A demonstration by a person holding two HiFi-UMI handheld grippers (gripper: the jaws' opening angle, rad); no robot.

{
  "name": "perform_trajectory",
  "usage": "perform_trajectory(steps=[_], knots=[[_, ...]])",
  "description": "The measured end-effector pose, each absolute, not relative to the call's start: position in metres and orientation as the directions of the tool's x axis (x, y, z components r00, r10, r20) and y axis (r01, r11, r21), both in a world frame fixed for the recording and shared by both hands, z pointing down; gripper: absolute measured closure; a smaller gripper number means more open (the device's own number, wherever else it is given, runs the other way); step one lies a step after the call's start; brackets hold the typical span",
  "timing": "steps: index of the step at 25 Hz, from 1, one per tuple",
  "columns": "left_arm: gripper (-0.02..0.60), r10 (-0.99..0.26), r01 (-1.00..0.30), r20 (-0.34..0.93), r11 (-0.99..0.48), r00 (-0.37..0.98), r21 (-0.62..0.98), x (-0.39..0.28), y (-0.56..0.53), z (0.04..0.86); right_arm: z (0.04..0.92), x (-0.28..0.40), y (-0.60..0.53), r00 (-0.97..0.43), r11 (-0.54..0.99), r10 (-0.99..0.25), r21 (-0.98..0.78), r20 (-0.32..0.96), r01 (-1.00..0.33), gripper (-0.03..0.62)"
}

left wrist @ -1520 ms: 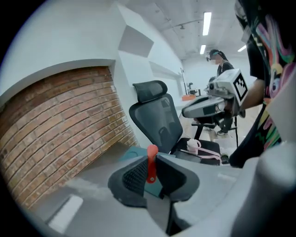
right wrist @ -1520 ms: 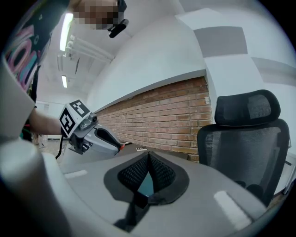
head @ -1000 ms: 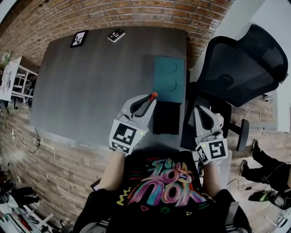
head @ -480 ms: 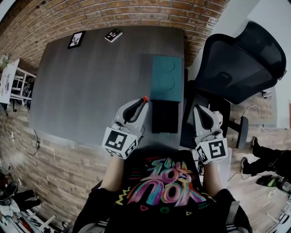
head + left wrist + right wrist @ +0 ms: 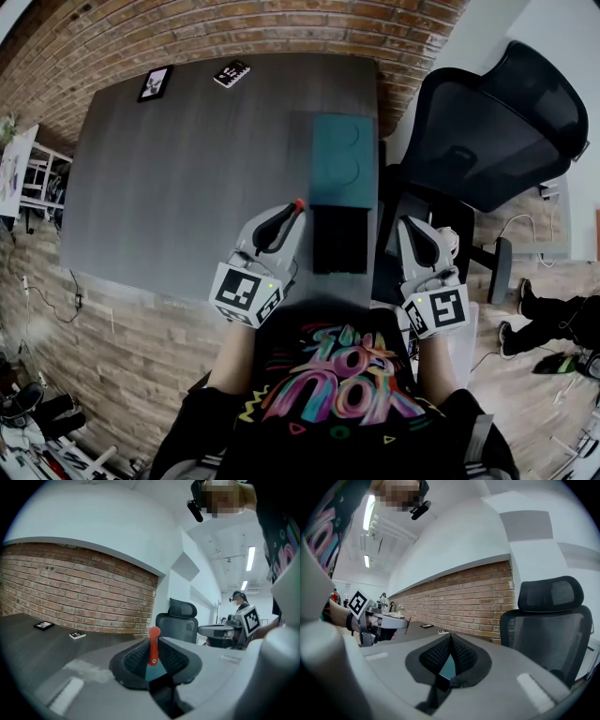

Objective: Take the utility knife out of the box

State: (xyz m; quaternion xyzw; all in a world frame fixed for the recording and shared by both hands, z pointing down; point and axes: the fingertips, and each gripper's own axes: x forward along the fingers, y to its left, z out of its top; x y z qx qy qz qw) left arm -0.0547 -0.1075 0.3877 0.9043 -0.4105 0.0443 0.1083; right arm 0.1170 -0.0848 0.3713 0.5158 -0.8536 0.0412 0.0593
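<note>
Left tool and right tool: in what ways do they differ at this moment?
The left tool grips a red utility knife between its pads; the right tool has its jaws shut on nothing. The left tool is over the grey table; the right tool is past the table's right edge, by the black office chair. Both point the same way, forward.

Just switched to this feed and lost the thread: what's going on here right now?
A person works with a gripper in each hand at a grey table. The left gripper is shut on a red utility knife, held just left of the open black box, with its teal lid lying beyond it. The knife is already out of the box. The right gripper is shut and empty, to the box's right.
</note>
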Motion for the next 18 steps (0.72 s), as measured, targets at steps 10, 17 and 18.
perform_trajectory(steps=[10,17,18], knots=[[0.526,-0.725,-0.746,0.174,-0.647,0.666,0.158,-0.0564,-0.1065,0.3878,0.3678,0.1171,-0.0830,-0.453,0.455,-0.880,-0.019,0.142,-0.890,0.595],[0.526,-0.721,-0.743,0.179,-0.651,0.669,0.153,-0.0545,-0.1065,0.3906,0.3705,0.1148,-0.0826,-0.467,0.469,-0.871,-0.022,0.150,-0.883,0.597],[0.526,-0.721,-0.743,0.181,-0.652,0.669,0.153,-0.0545,-0.1064,0.3912,0.3708,0.1143,-0.0826,-0.469,0.472,-0.870,-0.022,0.152,-0.881,0.597]])
